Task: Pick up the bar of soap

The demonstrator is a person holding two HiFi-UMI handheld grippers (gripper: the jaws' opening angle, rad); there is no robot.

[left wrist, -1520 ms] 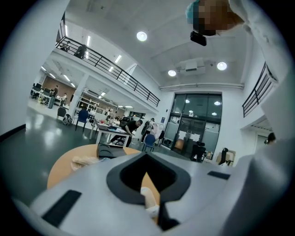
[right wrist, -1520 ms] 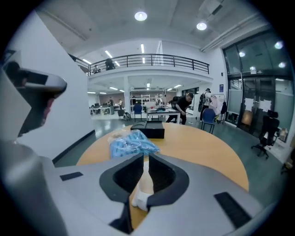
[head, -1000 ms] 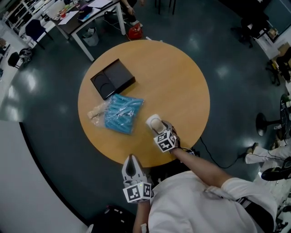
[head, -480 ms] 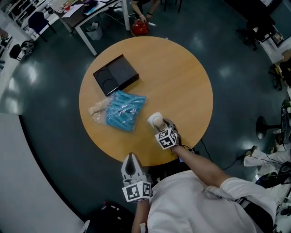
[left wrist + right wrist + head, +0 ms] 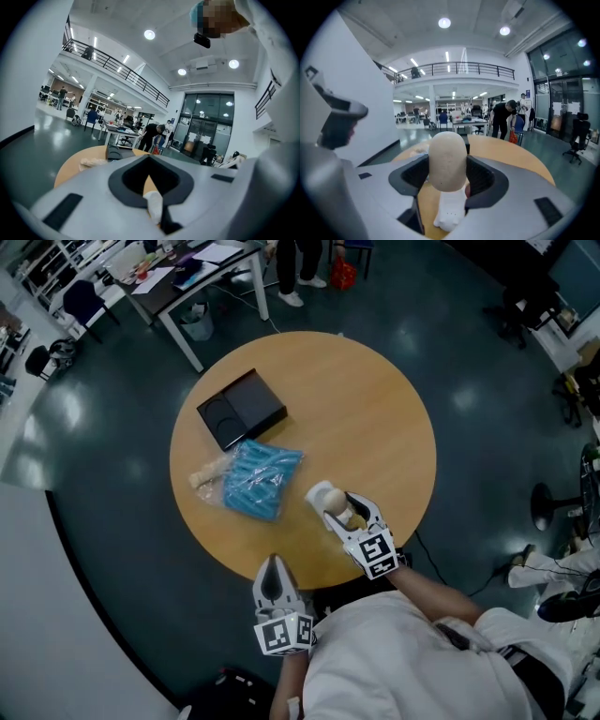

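The bar of soap (image 5: 320,493) is a pale beige oval at the near side of the round wooden table (image 5: 375,409). My right gripper (image 5: 337,508) is shut on it, one jaw on each side. In the right gripper view the soap (image 5: 447,159) stands up out of the gripper (image 5: 448,180), over the tabletop. I cannot tell whether it still touches the table. My left gripper (image 5: 272,585) hangs off the table's near edge, close to my body. Its jaws (image 5: 153,202) are shut with nothing in them.
A black tray (image 5: 241,409) lies at the table's far left. Just in front of it are a blue plastic bag (image 5: 255,477) and a crumpled clear wrapper (image 5: 204,474). Beyond the table are a desk (image 5: 187,277), chairs and a standing person.
My right gripper has swung its marker cube back and to the right while staying shut on the soap. The left gripper has not moved. The head view has shifted slightly.
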